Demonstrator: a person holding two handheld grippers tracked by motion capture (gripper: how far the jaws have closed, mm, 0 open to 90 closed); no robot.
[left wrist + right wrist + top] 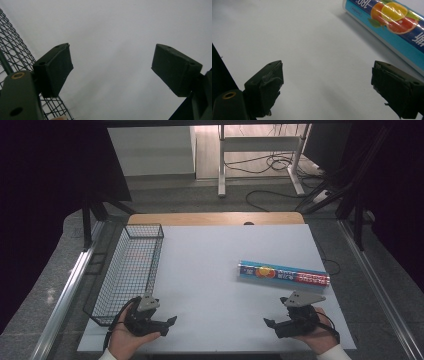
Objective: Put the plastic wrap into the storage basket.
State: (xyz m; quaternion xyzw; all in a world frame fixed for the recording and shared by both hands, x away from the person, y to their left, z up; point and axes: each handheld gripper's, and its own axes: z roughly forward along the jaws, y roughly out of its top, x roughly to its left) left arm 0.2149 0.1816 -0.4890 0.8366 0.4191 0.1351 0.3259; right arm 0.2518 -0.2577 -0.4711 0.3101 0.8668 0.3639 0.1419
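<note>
A long blue box [283,273] printed with citrus fruit lies flat on the white table [220,255], right of centre. The same blue box [392,25] crosses the top right corner of the right gripper view. My right gripper [270,325] rests near the front right edge, below the box and apart from it; its jaws stand wide apart over bare table, so the gripper [327,85] is open. My left gripper [171,323] sits at the front left beside the wire basket [131,268]. That gripper [112,67] is open too, nothing between its pads.
The black wire basket [15,55] runs along the table's left side and holds nothing. Beyond the table's far wooden edge [215,218] are a white desk frame [260,155] and cables on the floor. Metal rails flank the table.
</note>
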